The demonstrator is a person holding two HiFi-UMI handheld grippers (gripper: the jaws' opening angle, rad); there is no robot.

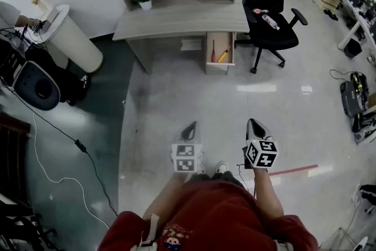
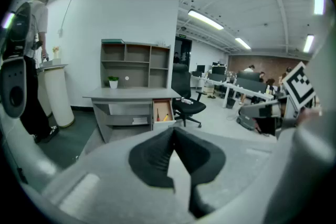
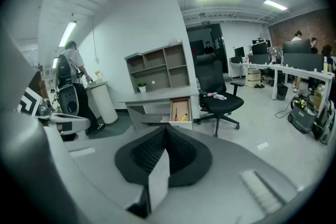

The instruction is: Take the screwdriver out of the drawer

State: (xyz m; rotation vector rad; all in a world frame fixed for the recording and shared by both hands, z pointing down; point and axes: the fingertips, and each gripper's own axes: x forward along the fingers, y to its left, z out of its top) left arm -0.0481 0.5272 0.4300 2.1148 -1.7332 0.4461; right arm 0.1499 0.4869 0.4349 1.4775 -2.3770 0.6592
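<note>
At the right end of the surface point(image 1: 182, 20), just under its top, the drawer point(image 1: 217, 66) stands pulled open toward the person. Two tools lie inside it: a thin red-handled tool point(image 1: 212, 51) along the left wall and a yellow-handled tool point(image 1: 223, 56) slanted just beside it. Both look like screwdrivers. Which one the task means cannot be told at this range.

The left gripper point(image 1: 189, 129) and the right gripper point(image 1: 255, 126) hang side by side over the floor, well apart from the drawer. Each has its jaws pressed together with nothing between them. The task appears to be at the approach stage, with no tool touched.

Likely faults from this position:

- Jaws that arrive closed would push a tool deeper into the drawer instead of taking it. Spread them before entry.
- The two tools lie close together, so widely spread jaws may pinch both or knock one aside.
- The drawer walls leave little room, and a skewed entry may strike the front edge.
- The office chair point(image 1: 270, 26) stands just right of the drawer and may be bumped on the way in.
</note>
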